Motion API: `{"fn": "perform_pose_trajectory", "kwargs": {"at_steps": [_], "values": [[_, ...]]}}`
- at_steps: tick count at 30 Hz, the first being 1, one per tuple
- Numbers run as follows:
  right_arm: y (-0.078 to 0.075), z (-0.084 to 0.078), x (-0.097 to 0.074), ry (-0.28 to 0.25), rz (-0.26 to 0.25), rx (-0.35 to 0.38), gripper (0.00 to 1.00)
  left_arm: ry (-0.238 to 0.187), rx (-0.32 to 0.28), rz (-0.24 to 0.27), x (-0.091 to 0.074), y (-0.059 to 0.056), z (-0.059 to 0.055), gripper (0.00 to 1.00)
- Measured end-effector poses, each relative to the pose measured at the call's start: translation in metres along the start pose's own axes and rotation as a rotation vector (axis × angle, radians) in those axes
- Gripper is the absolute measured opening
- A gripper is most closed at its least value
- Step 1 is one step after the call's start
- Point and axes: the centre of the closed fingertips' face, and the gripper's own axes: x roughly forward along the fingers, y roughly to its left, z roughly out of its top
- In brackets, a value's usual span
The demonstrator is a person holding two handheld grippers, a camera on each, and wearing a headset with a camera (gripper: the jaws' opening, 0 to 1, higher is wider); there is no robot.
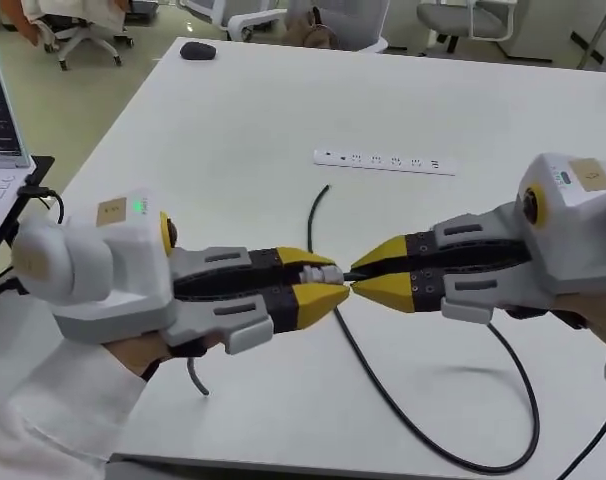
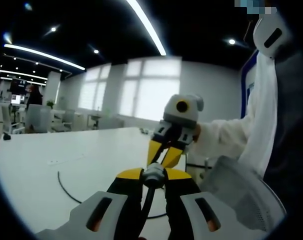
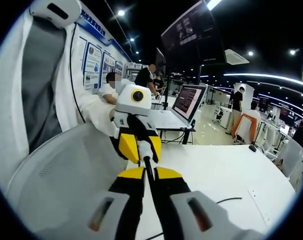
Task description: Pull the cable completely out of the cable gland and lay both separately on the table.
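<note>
Left gripper (image 1: 335,277) pinching one cable gland (image 1: 318,272), right gripper (image 1: 358,275) pinching one black cable (image 1: 375,380), one white table (image 1: 233,120).

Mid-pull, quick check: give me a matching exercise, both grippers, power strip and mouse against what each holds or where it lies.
1 left gripper
2 right gripper
3 power strip
4 computer mouse

A near the far edge of the table
B shut on the cable
C shut on the cable gland
D flat on the table, beyond the grippers

Pairs: 1-C, 2-B, 3-D, 4-A
</note>
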Motion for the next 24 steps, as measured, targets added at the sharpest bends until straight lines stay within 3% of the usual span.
{"fn": "perform_pose_trajectory", "kwargs": {"at_steps": [13,24], "values": [[-0.006,-0.005,-0.017,0.001,-0.039,0.012,0.05,-0.004,-0.005,0.012,-0.002,0.002,0.001,0.17],[-0.010,-0.020,-0.038,0.021,-0.086,0.038,0.04,-0.012,-0.005,0.013,-0.002,0.002,0.003,0.17]]}}
